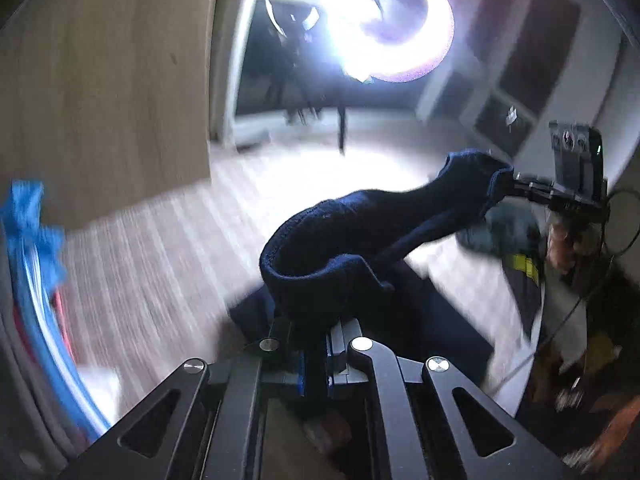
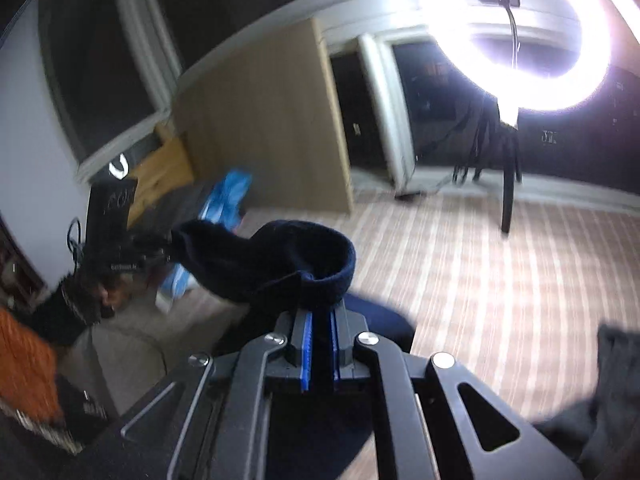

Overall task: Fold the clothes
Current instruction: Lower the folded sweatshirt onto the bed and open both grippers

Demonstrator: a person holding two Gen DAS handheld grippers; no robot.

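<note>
A dark navy garment hangs in the air, stretched between my two grippers. In the left wrist view my left gripper is shut on a rolled band of it, the cloth pinched between the blue pads. From there the garment runs up and right to my right gripper, which is shut on its far edge. The right wrist view shows the same from the other side. There my right gripper clamps the navy garment, whose far end the left gripper holds. More navy cloth hangs below both grippers.
A bright ring light on a tripod stands ahead over striped wooden floor. A wooden cabinet is at the left, with a blue bag beside it. A grey cloth lies at the lower right. A person's hand holds the right gripper.
</note>
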